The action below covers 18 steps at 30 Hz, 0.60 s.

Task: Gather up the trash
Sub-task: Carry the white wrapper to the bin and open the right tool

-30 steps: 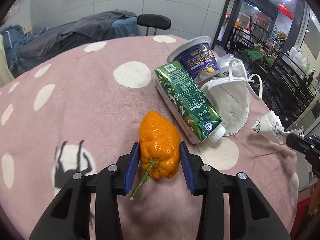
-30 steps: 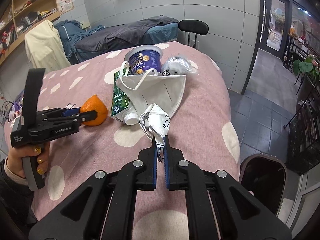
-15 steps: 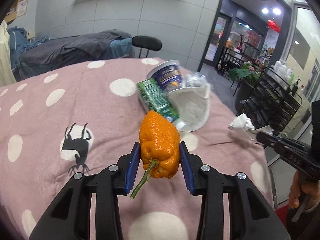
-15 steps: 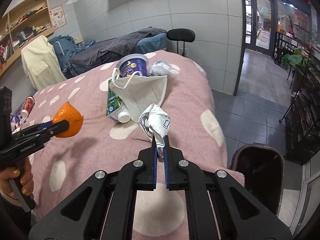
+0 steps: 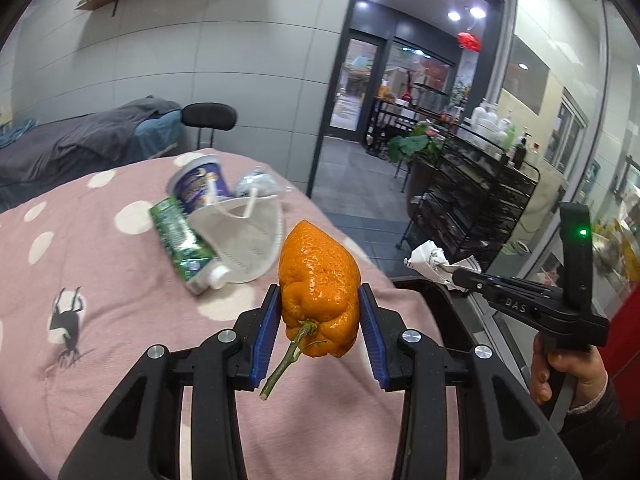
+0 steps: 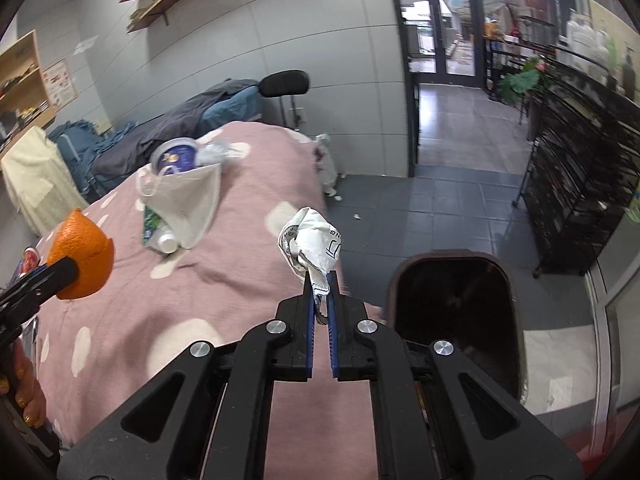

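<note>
Now the pink polka-dot tabletop (image 6: 132, 304) carries a face mask (image 5: 244, 236), a green carton (image 5: 180, 240) under the mask's edge and a blue cup (image 5: 200, 184) behind it. Beside the tabletop's near corner stands a dark trash bin (image 6: 516, 300). Above that corner, the left claw (image 5: 319, 330) is clamped on an orange citrus fruit (image 5: 318, 292), and the right claw (image 6: 319, 312) pinches a crumpled paper (image 6: 314, 246), near the bin's rim.

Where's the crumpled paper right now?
Pinched in the right gripper, the crumpled paper hangs past the table edge, just left of the dark bin.
</note>
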Each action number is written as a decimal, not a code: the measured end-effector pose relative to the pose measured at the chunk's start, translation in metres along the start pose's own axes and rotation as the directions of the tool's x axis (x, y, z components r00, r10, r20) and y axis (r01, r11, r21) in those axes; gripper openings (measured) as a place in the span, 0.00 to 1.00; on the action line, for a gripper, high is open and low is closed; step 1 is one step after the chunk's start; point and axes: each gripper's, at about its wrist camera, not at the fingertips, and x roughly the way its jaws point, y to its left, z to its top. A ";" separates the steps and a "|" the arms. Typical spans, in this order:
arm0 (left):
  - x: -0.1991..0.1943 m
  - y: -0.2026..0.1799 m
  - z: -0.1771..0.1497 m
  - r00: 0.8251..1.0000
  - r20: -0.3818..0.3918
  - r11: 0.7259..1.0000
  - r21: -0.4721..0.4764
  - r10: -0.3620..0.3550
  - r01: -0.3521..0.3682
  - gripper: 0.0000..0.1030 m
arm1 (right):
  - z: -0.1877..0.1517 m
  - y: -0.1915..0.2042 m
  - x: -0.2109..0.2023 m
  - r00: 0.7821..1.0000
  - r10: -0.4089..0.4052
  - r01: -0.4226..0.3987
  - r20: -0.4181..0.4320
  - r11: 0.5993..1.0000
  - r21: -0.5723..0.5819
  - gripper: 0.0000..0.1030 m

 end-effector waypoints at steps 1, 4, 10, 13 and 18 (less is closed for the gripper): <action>0.002 -0.005 0.000 1.000 0.000 1.000 0.006 -0.014 0.014 0.37 | -0.003 -0.009 0.000 1.000 -0.017 0.017 -0.002 1.000 0.015 0.06; 0.010 -0.018 0.000 0.999 -0.011 0.998 0.025 -0.050 0.050 0.37 | -0.011 -0.038 0.006 0.997 -0.069 0.071 -0.028 0.995 0.066 0.06; 0.024 -0.045 0.001 0.994 -0.031 0.992 0.066 -0.106 0.107 0.37 | -0.034 -0.092 0.037 0.977 -0.175 0.194 -0.124 0.968 0.158 0.06; 0.030 -0.055 0.003 0.991 -0.048 0.988 0.082 -0.125 0.129 0.37 | -0.048 -0.115 0.061 0.962 -0.200 0.237 -0.189 0.950 0.201 0.06; 0.038 -0.070 0.002 0.987 -0.065 0.983 0.109 -0.145 0.151 0.37 | -0.068 -0.141 0.094 0.939 -0.214 0.282 -0.270 0.928 0.244 0.06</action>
